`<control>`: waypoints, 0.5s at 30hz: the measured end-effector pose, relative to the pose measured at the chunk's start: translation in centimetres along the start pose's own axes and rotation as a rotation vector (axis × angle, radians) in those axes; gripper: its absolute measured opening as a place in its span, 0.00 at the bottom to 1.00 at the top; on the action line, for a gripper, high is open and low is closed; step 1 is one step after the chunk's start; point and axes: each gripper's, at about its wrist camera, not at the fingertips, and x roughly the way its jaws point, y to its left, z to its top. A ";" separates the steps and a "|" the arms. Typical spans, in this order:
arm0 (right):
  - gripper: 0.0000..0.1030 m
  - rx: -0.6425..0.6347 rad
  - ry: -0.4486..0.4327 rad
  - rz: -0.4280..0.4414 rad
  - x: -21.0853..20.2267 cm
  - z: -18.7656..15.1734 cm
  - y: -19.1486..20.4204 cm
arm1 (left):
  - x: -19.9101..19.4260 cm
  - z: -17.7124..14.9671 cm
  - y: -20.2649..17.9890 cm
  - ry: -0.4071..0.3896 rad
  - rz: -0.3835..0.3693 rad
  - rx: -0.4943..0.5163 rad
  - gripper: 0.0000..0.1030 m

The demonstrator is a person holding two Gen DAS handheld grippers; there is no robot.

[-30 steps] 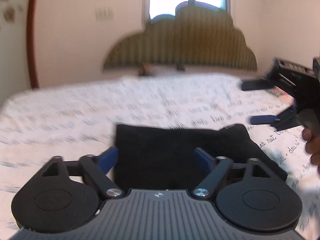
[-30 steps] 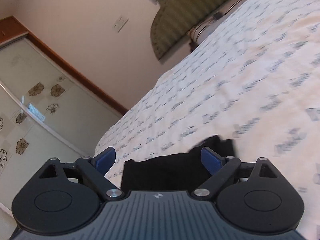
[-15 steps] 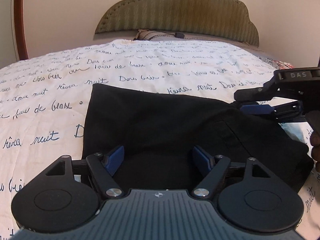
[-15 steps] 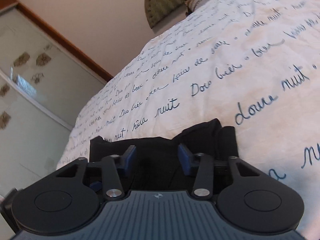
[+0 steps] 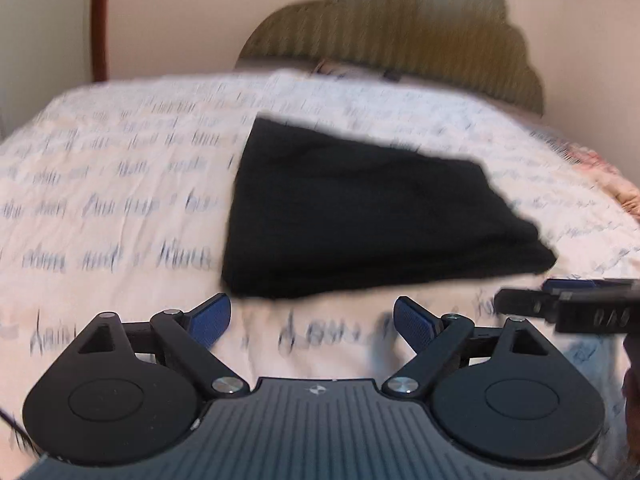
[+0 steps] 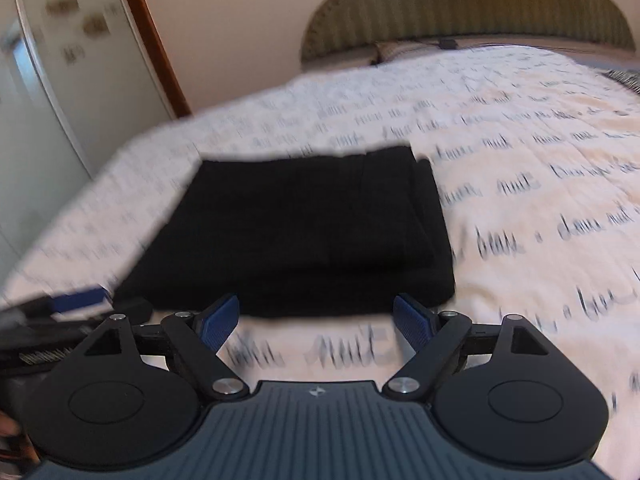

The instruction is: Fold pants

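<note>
We see the pants (image 5: 360, 216) folded into a compact black stack lying flat on the bed (image 5: 120, 184), on a cream bedspread (image 6: 540, 184) printed with dark cursive script. In the left wrist view the stack tapers away from us, its long axis running from the near right corner toward the far left, in the direction of the padded headboard (image 5: 400, 36). In the right wrist view it reads as a squarer block with layered edges showing along its right side and near edge.

The script is smeared by motion blur; in the right wrist view we make out "nuit" and perhaps "douce", nothing more. The casing of the right tool shows pale letters at the edge of the left view, too blurred to read.

The left tongs (image 5: 312, 320) stand wide and are opening, with only bedspread between the blue pads, just short of the stack's near edge. The right tongs (image 6: 316, 320) are likewise wide and opening, empty, at the near edge of the pants.
</note>
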 end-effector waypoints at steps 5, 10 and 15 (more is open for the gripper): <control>0.98 -0.151 -0.063 -0.098 0.2 -2.8 2.2 | 0.1 -1.4 0.1 -0.040 0.034 0.030 0.93; 1.00 -0.132 -0.065 -0.106 0.4 -2.7 2.3 | 0.6 -1.3 -0.3 -0.031 0.045 0.050 1.00; 1.00 -0.136 -0.071 -0.128 0.2 -2.9 2.7 | 0.5 -1.4 -0.4 -0.034 0.058 0.051 1.00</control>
